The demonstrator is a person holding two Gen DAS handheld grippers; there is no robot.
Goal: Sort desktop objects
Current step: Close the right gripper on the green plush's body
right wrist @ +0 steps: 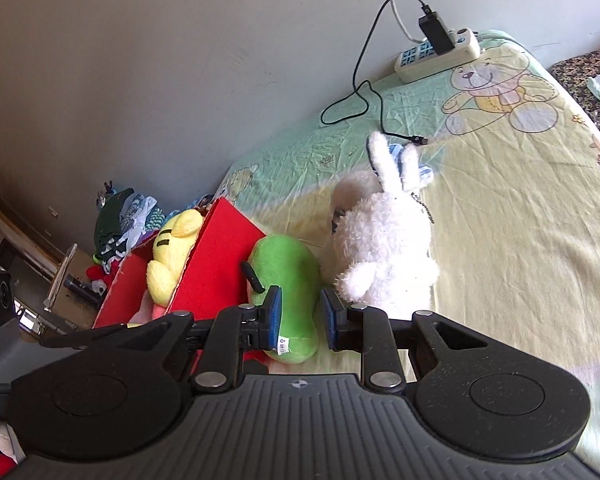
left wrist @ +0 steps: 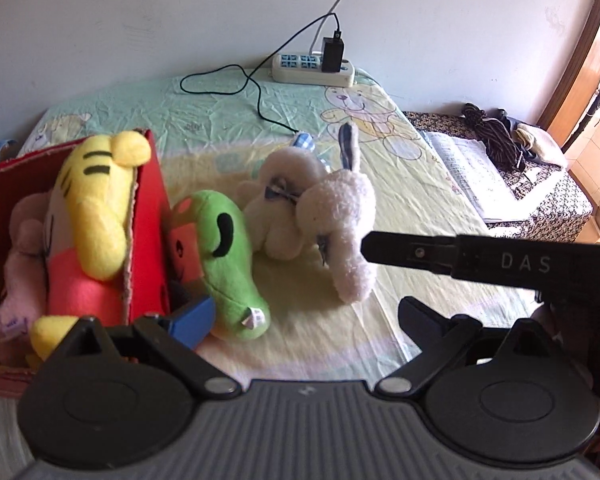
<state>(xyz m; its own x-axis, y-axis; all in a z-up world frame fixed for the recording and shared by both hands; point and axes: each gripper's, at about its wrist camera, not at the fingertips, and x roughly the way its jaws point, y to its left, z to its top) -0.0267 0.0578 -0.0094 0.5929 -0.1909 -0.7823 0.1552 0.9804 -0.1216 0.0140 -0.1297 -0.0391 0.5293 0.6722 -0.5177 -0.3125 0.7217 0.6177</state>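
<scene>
Hidden parts: in the left wrist view the left claw point(left wrist: 300, 320) shows only a blue pad at 8 o'clock and a black finger at 4 o'clock; the tips are cut short by the housing. The right claw's black arm crosses in from 3 o'clock and covers part of the bed behind it.
Left claw: fingers wide apart, holding nothing.
Right claw point(right wrist: 300, 318): blue pads apart, one on each side of the green plush toy point(right wrist: 286, 284); whether the pads press the toy is hard to tell.
Green plush toy: lies on the bed sheet point(right wrist: 520, 240), just beside the red box point(right wrist: 220, 264) at the box's 3 o'clock, its tagged end toward the camera.
White plush rabbit point(right wrist: 384, 256): on the sheet at 3 o'clock of the green toy, touching it, ears pointing to 12 o'clock. A second pale plush seems to lie against it in the left view; the two are hard to separate.
Red box: holds a yellow striped plush point(left wrist: 96, 208) over its rim, and a pink plush point(left wrist: 20, 248) partly buried beneath.
Around: a power strip point(left wrist: 312, 68) with a black charger at 12 o'clock by the wall, its black cable point(left wrist: 256, 100) trailing across the sheet toward the rabbit.
Far edge: an open book point(left wrist: 464, 168) and dark clothing at 2 o'clock, off the sheet, blurred.
</scene>
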